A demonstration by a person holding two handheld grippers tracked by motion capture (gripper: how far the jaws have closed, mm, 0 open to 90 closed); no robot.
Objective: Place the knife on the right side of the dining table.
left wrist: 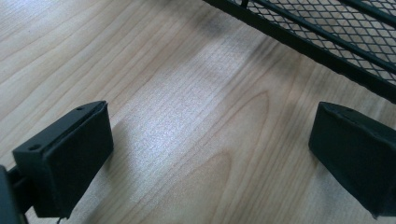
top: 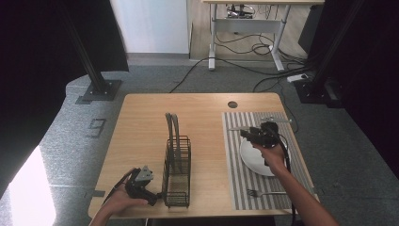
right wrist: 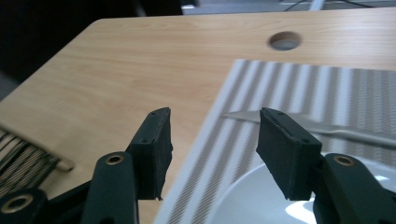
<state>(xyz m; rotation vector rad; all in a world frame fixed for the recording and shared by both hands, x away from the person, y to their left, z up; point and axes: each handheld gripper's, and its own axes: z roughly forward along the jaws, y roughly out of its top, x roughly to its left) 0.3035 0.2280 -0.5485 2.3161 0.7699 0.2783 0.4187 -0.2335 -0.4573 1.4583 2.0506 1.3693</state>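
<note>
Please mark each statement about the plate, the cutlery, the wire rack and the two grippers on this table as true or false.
1. The white plate lies on the striped placemat. True.
2. The right gripper holds the knife. False: its fingers are open with nothing between them; the knife lies beyond.
3. The fork lies on the placemat nearer the person than the plate. True.
4. The left gripper is shut on the wire rack. False: it is open beside the rack, over bare table.
</note>
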